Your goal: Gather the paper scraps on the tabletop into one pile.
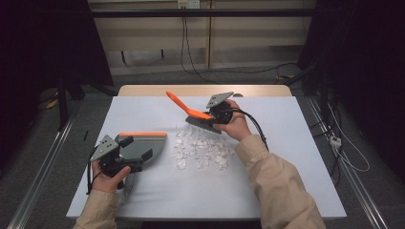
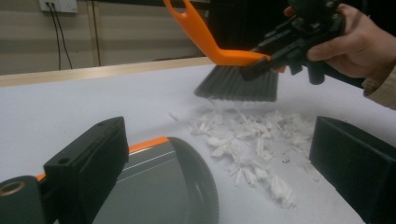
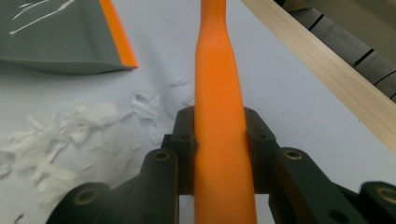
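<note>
A grey dustpan with an orange lip lies at the left of the white sheet; it also appears as dustpan and dustpan. My left gripper hangs over its rear part, jaws spread wide; in its own view the left gripper has the pan low beside its left jaw. White paper scraps are heaped mid-table. My right gripper is shut on the orange handle of a brush, whose dark bristles hover just above the far edge of the scraps.
The white sheet covers a wooden table whose far edge shows beyond it. Cables trail on the floor at the right and behind the table. Metal rails run along both sides of the table.
</note>
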The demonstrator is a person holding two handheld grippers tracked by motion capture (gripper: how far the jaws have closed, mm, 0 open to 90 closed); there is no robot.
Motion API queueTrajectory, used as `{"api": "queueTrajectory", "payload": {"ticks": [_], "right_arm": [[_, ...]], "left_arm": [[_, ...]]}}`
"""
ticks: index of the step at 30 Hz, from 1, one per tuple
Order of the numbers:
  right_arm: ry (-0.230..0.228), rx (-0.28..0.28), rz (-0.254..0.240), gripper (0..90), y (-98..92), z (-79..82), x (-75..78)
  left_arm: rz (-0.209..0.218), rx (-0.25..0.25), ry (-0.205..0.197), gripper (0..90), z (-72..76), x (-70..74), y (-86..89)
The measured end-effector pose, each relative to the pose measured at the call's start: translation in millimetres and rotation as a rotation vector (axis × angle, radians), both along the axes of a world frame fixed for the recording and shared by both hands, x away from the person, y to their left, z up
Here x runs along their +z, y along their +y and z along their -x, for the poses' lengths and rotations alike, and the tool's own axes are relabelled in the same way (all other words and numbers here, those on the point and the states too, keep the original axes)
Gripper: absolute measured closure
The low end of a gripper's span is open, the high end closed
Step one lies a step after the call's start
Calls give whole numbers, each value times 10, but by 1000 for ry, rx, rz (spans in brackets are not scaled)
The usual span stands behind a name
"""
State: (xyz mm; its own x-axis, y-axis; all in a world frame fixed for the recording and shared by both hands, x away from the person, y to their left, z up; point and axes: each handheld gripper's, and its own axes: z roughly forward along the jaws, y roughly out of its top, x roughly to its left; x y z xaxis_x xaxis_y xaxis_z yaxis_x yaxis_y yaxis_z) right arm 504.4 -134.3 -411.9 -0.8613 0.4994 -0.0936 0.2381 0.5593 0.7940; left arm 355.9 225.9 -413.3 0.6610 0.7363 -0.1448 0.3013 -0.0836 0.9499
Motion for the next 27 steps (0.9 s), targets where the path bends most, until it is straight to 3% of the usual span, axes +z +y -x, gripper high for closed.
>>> {"api": "queueTrajectory", "payload": {"ticks": [2, 5, 9, 12, 15, 18, 27], "right_arm": [[6, -10, -10, 716, 39, -66, -58], [4, -15, 15, 716, 127, -145, -125], [-6, -21, -9, 716, 259, -247, -145], [-16, -15, 16, 716, 371, -303, -154], [2, 28, 18, 716, 489, -331, -190], [0, 84, 64, 716, 559, -316, -164], [14, 238, 117, 716, 379, -6, -98]], "left_arm": [[0, 0, 0, 45, -4, -4, 0], [1, -1, 5, 45, -12, -13, 0], [6, 9, 9, 45, -15, -12, 12], [1, 14, 8, 45, -5, -13, 32], [6, 21, 8, 45, 3, -14, 51], [10, 25, 13, 45, 5, -22, 65], [9, 22, 11, 45, 7, -28, 78]]}}
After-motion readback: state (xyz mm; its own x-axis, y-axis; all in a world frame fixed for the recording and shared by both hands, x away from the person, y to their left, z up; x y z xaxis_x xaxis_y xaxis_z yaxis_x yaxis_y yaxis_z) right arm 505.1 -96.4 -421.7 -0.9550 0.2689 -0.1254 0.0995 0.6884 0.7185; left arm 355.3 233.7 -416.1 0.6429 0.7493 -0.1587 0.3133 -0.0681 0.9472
